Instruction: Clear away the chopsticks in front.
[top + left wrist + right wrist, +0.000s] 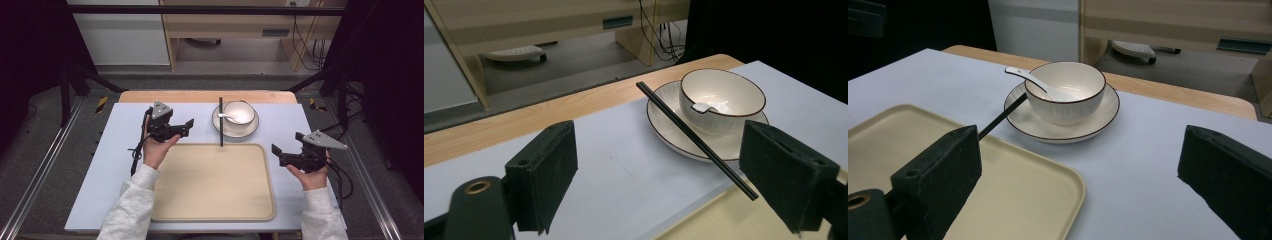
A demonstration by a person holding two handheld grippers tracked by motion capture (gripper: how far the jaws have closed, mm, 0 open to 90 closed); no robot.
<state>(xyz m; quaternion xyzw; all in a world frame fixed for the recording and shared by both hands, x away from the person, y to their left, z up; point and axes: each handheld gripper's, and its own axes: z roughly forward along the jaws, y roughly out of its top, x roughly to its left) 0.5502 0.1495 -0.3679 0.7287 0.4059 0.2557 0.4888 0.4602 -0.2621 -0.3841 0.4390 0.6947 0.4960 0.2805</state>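
Observation:
A white bowl (239, 112) with a dark rim stands on a matching saucer (235, 131) at the back middle of the table, a white spoon (227, 118) resting in it. Black chopsticks (220, 122) lie across the saucer's left rim, their near tips on the far edge of a beige tray (215, 182). My left gripper (186, 127) hovers open left of the chopsticks, and the bowl (724, 102) and chopsticks (694, 140) lie ahead between its jaws. My right gripper (276, 154) is held open beside the tray's right edge, facing the bowl (1065, 100) and tray (1013, 185).
A pale blue mat (120, 145) covers the wooden table (200, 96). Black frame posts (65, 90) stand at both sides. A wooden cabinet (225, 30) and cables (305, 45) are on the floor beyond the table.

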